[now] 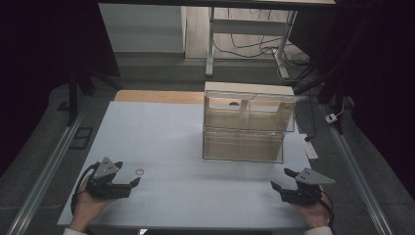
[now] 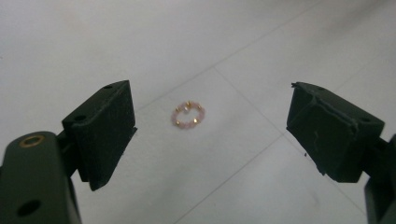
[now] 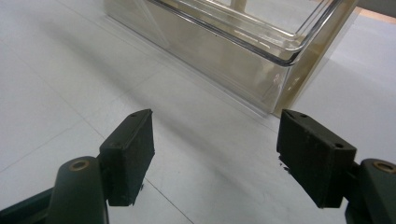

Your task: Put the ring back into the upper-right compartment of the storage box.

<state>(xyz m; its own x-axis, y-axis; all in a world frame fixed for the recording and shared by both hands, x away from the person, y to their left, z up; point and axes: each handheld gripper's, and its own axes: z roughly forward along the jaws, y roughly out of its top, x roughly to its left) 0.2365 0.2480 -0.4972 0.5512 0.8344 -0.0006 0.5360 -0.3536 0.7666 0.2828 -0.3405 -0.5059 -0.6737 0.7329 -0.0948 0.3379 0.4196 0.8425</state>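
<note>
A small ring of pink beads with gold spacers (image 2: 187, 115) lies flat on the white table; in the high view the bead ring (image 1: 140, 172) sits just right of my left gripper (image 1: 128, 187). My left gripper (image 2: 210, 128) is open, jaws wide, with the ring on the table ahead between them and untouched. My right gripper (image 1: 283, 180) rests at the front right of the table. In its own view my right gripper (image 3: 215, 149) is open and holds nothing, facing the lower corner of a clear plastic drawer box (image 3: 219, 51).
The clear two-tier drawer box (image 1: 244, 125) stands at the table's middle right, towards the back. A wooden strip (image 1: 156, 96) runs along the far edge. Table legs and cables (image 1: 254, 46) lie on the floor beyond. Dark curtains flank both sides.
</note>
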